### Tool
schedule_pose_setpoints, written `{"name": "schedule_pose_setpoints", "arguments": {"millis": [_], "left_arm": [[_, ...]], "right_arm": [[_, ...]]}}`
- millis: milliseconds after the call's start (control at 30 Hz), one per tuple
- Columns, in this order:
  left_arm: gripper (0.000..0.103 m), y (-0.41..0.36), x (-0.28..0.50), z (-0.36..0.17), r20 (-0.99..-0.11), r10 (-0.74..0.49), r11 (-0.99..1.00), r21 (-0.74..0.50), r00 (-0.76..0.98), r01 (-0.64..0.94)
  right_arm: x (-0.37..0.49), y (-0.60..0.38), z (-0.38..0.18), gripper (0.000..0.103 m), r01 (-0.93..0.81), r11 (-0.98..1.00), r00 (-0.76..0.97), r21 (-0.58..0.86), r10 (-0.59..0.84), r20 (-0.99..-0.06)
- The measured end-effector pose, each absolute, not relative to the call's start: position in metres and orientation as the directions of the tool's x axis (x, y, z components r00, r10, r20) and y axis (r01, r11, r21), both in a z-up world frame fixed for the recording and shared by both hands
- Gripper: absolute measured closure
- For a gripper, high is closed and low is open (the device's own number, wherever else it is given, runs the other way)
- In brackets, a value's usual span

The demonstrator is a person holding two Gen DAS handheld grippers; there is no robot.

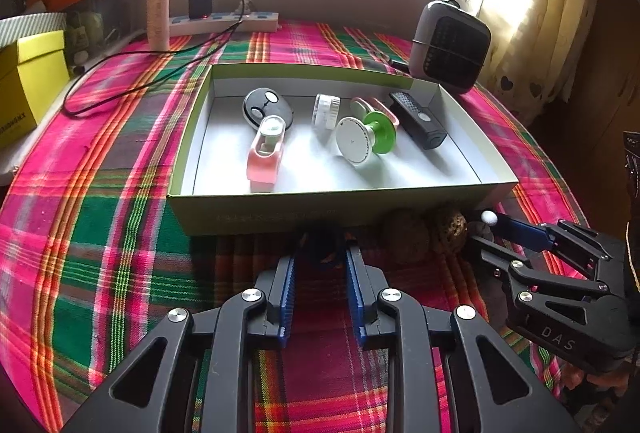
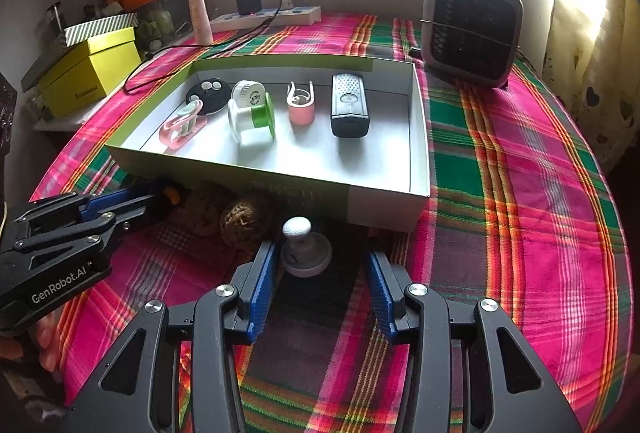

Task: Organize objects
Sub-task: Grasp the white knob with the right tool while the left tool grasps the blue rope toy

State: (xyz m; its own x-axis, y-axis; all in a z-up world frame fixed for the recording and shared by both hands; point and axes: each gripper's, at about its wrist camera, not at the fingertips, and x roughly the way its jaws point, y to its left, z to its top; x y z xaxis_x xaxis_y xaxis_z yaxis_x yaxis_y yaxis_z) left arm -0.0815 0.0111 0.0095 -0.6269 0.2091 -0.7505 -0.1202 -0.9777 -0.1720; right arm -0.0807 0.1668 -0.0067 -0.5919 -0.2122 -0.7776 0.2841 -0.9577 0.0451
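**Two grippers in front of the sorting box**

Closest to us, on the plaid tablecloth [image 2: 520,193], our left gripper [image 1: 322,253] has its blue pads almost together around a small dark object [image 1: 320,247] with an orange spot; the pads seem to press on it, but shadow hides what it is. Our right gripper [image 2: 320,261] stands wide open and holds nothing. A grey knob with a white top [image 2: 300,245] stands upright on the cloth between its fingertips, nearer the left finger, and we cannot tell if it touches. Just beside it lie a woven ball [image 2: 244,219] and a second brownish ball [image 2: 206,207], both against the front wall of the open box [image 2: 384,209]. Inside the box we see a pink clip [image 2: 178,127], a black round remote [image 2: 208,95], a white and green spool [image 2: 254,115], a small pink holder [image 2: 301,105] and a black device [image 2: 349,105]. Behind the box stand a small fan heater [image 2: 472,29] and a power strip [image 2: 268,16].
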Motion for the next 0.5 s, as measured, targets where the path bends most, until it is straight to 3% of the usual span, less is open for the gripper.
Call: {"name": "schedule_pose_setpoints", "arguments": {"millis": [133,333,500], "left_arm": [[0.078,0.0137,-0.0817,0.0100,-0.752,0.205,-0.979,-0.159,-0.626,-0.129],[0.076,0.0150,-0.0827,0.0104,-0.752,0.207,-0.978,-0.160,-0.625,-0.131],[0.079,0.0133,-0.0830,0.0104,-0.750,0.210,-0.978,-0.171,-0.627,-0.123]], "right_arm": [[-0.0805,0.1675,-0.0064,0.061,0.282,-0.958,-0.593,0.046,-0.212,-0.777],[-0.0799,0.1663,-0.0057,0.076,0.286,-0.957,-0.593,0.052,-0.220,-0.774],[-0.0797,0.1662,-0.0055,0.076,0.284,-0.957,-0.593,0.057,-0.222,-0.774]]}}
